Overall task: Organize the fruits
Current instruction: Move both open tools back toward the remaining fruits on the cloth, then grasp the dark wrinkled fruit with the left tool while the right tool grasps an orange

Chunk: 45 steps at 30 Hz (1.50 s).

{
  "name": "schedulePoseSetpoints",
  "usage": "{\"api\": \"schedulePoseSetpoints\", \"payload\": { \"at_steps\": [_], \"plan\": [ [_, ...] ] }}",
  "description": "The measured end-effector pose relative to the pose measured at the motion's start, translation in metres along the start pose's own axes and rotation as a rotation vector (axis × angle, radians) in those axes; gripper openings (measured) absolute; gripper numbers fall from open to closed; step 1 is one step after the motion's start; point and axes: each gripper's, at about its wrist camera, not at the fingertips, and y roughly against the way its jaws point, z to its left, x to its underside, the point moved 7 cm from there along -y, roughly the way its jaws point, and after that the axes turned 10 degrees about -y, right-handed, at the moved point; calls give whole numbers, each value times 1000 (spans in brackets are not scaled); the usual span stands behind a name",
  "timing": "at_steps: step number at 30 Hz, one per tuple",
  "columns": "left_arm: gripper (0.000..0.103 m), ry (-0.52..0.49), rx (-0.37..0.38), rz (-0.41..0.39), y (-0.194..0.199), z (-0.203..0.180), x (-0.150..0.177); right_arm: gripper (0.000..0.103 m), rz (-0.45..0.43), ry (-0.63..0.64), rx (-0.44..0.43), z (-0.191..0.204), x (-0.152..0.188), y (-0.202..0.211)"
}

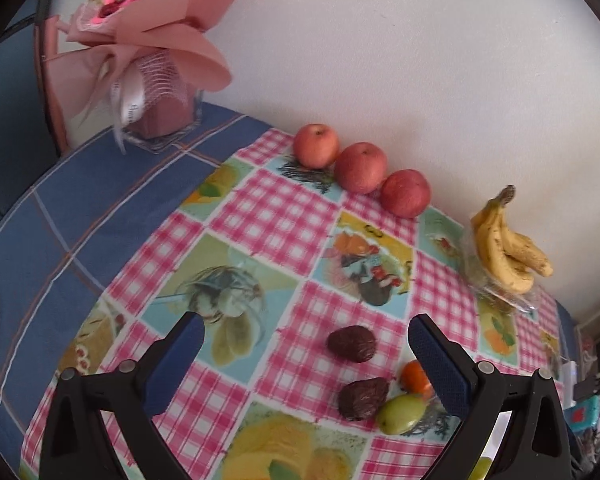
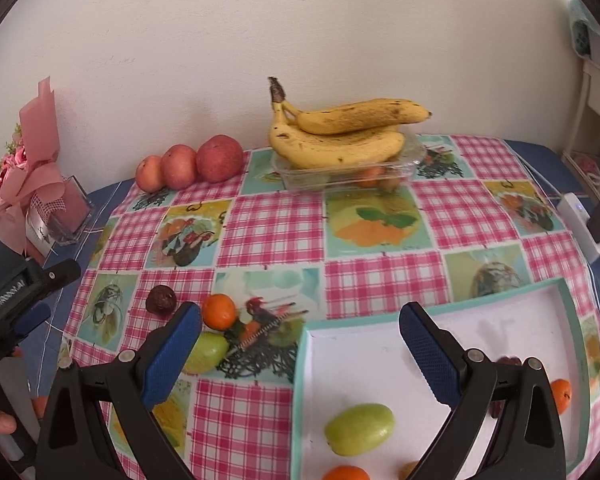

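At the far left of the table, on the blue cloth (image 1: 100,200), stands a pink flower bunch (image 1: 140,32) in a clear pot by the white wall. Next to it the pink checked cloth (image 1: 268,216) with fruit pictures begins. Three red apples (image 1: 360,168) sit in a row at the wall, each touching the next one. The left gripper (image 1: 306,340) hangs over the cloth with its blue pads wide apart and nothing between them. In front of it lie two dark brown fruits (image 1: 351,343), one behind the other, and just to their right a small orange (image 1: 414,376) and a green fruit (image 1: 400,414) close together. Farther right, by the wall, a bunch of bananas (image 2: 340,136) rests on top of a clear plastic box (image 2: 412,160) that has some small fruit inside. The right gripper (image 2: 300,332) is spread open too and grips nothing; it hovers over the near left edge of a white tray (image 2: 520,320) with a light green rim. In the tray lie a green fruit (image 2: 360,428), an orange (image 2: 346,473) at the near edge, another orange (image 2: 562,394) at the right and something dark partly hidden behind the gripper's finger
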Motion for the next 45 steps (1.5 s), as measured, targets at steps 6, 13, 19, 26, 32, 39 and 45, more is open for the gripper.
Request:
{"api": "schedulePoseSetpoints", "payload": {
  "at_steps": [6,13,19,26,32,39,45],
  "plan": [
    [103,8,33,19,-10,-3,-7,99,15,43,-19,20,-4,-15],
    [103,-14,36,76,-37,-9,-2,99,71,66,-2,29,2,-45],
    [101,-22,48,132,-59,-11,7,89,101,124,11,42,11,-64],
    [89,-35,63,186,-80,-19,17,68,151,162,5,55,22,-86],
    [78,-36,75,225,-91,-24,25,65,180,176,-6,62,29,-95],
    [62,-37,112,242,-96,-30,29,52,223,146,-43,65,35,-102],
    [48,-48,127,253,-98,-37,32,36,240,134,-81,69,38,-103]
  ]
}}
